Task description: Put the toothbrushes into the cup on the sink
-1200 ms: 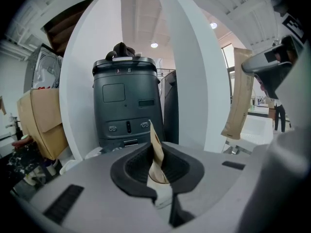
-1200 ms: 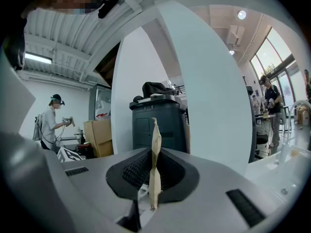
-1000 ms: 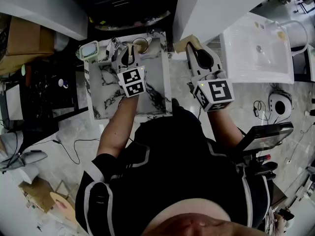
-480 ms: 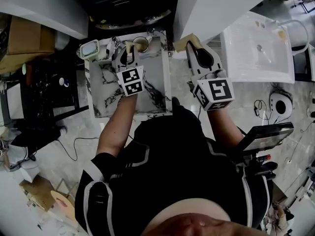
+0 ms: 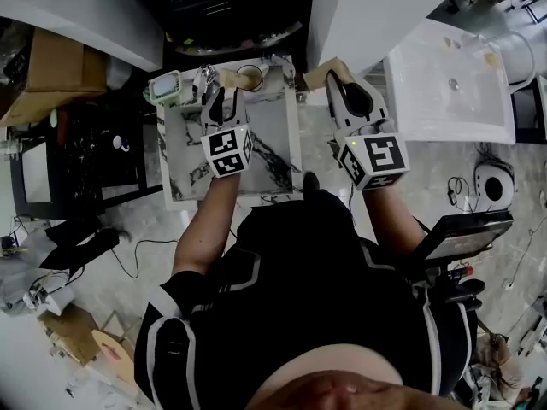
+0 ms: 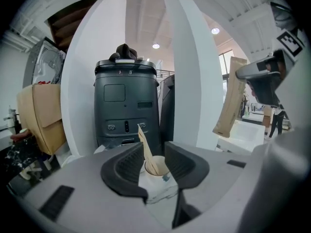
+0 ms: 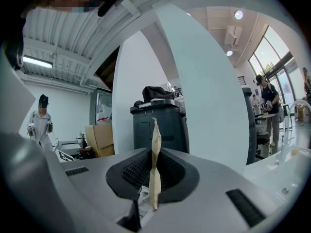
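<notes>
Tan paper wraps a flat toothbrush leaning in the round pale cup on the veined marble sink. The left gripper has its jaws just opened wide and empty. The right gripper pinches a 2nd wrapped toothbrush upright.

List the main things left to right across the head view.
cardboard box → left gripper → right gripper → white basin
</notes>
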Action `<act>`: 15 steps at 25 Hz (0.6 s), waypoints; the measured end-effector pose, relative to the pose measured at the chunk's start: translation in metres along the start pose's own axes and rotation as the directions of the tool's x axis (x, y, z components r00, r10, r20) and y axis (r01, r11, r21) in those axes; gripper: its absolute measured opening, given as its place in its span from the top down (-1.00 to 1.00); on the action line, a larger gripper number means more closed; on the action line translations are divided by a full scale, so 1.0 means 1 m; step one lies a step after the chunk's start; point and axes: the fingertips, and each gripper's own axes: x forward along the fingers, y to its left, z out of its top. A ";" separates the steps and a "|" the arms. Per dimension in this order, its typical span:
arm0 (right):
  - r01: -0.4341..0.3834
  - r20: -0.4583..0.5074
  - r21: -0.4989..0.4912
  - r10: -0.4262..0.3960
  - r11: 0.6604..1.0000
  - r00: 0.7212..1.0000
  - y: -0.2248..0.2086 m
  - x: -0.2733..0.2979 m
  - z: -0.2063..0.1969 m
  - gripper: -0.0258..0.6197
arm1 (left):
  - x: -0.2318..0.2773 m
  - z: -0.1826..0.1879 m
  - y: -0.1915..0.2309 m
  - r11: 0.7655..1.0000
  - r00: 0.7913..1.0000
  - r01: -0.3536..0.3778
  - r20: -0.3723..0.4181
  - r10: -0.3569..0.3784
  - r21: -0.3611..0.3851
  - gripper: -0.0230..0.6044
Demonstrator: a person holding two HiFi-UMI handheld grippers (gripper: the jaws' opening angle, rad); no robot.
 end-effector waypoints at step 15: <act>0.021 0.035 -0.031 -0.020 0.999 0.999 0.048 -0.016 0.019 0.79 | -0.092 0.066 0.009 0.987 0.972 0.152 0.189 -0.140 -0.053 0.68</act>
